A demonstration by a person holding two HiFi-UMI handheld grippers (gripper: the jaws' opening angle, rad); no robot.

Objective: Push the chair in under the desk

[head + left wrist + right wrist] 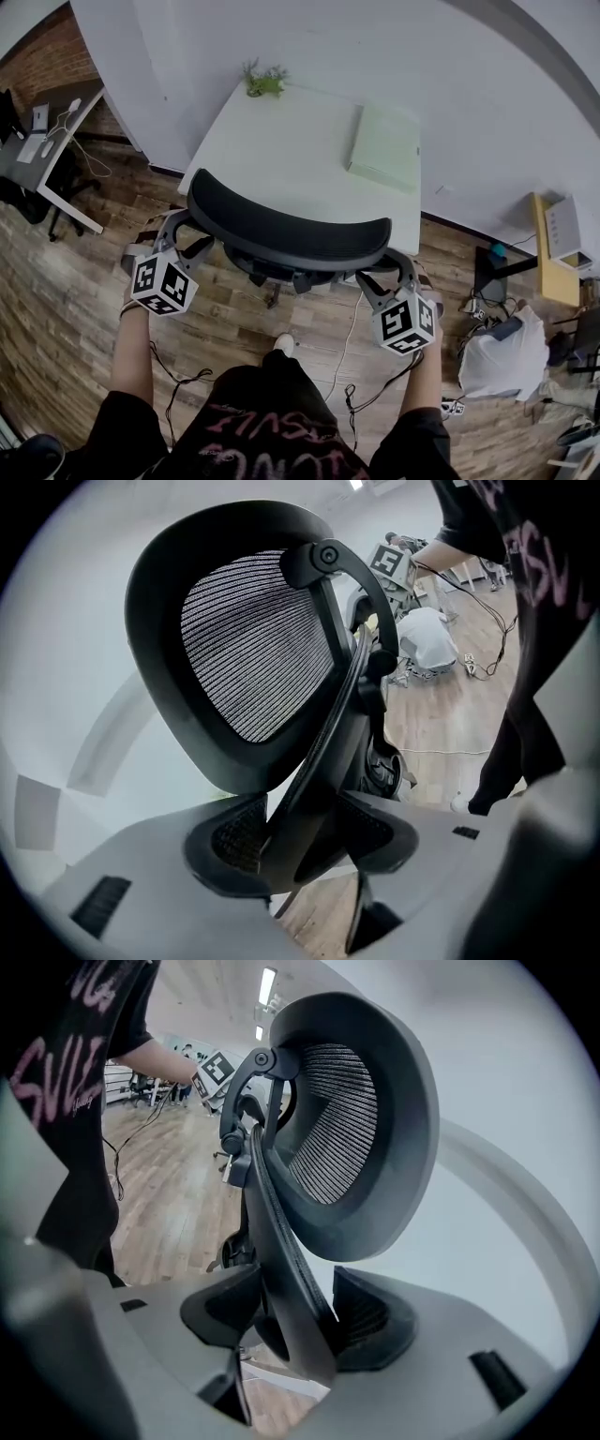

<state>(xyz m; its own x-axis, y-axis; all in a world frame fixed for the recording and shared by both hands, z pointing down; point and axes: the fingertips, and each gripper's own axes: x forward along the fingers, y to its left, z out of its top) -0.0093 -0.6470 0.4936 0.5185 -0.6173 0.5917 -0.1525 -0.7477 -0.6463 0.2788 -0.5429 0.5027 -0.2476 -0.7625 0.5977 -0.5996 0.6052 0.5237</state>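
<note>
A black mesh office chair [286, 234] stands at the near edge of the white desk [281, 150], its back towards me. My left gripper [181, 232] is shut on the left edge of the backrest. My right gripper [382, 274] is shut on the right edge. In the left gripper view the backrest's black frame [319, 752] fills the gap between the jaws of the left gripper [300, 841]. The right gripper view shows the right gripper [295, 1321] clamping the frame edge [281, 1241], with the mesh headrest [342, 1119] above. The seat and base are mostly hidden under the backrest.
A pale green book [384, 148] and a small plant [264, 82] lie on the desk. A second desk [42, 141] stands at the left. A white bag [497, 356] and a yellow stand [553, 253] crowd the right. A white cable [347, 328] trails over the wooden floor.
</note>
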